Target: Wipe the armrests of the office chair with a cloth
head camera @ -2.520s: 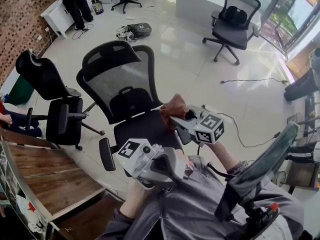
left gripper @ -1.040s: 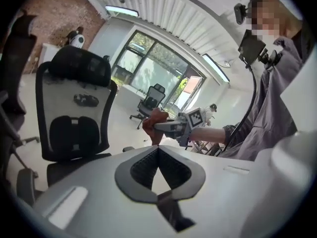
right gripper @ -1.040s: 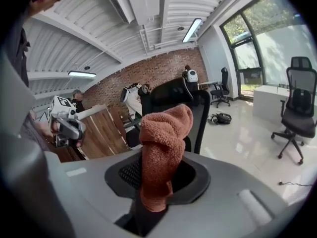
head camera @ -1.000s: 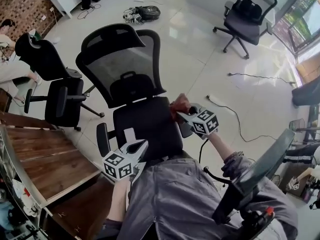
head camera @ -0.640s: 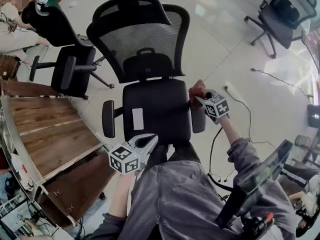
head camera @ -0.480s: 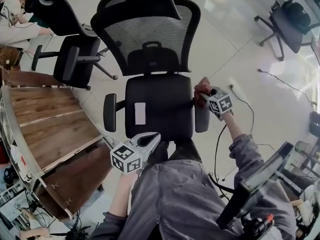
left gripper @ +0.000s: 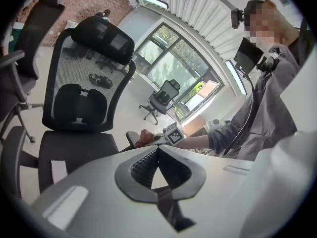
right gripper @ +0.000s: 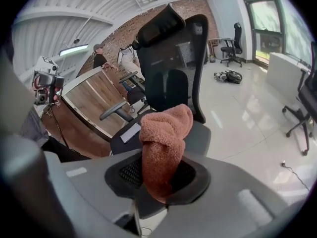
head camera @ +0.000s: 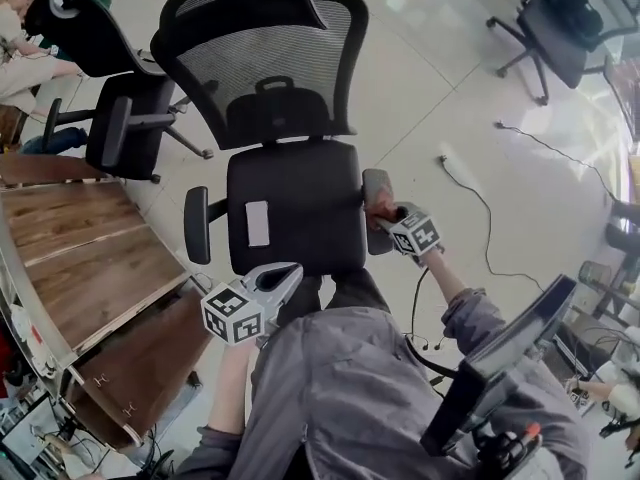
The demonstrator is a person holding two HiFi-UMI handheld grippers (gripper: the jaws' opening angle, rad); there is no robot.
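Observation:
A black mesh office chair (head camera: 290, 203) faces me. Its right armrest (head camera: 373, 183) has a rust-brown cloth (head camera: 380, 206) pressed on its middle. My right gripper (head camera: 388, 214) is shut on that cloth (right gripper: 165, 138), which bulges out from between its jaws above the grey armrest pad (right gripper: 202, 135). The left armrest (head camera: 196, 225) is bare. By the seat's front edge my left gripper (head camera: 287, 276) hangs shut with nothing in it (left gripper: 158, 149). The left gripper view also catches the cloth (left gripper: 144, 138) on the armrest.
A wooden desk (head camera: 75, 258) runs along the left. A second black chair (head camera: 115, 118) stands behind it, and a third (head camera: 560, 23) at the far right. A cable (head camera: 480, 208) lies on the tiled floor. A dark screen (head camera: 500, 368) juts out at the lower right.
My right gripper has drawn the cloth from the rear end of the right armrest toward its middle. The left gripper has stayed by the seat front, still shut.

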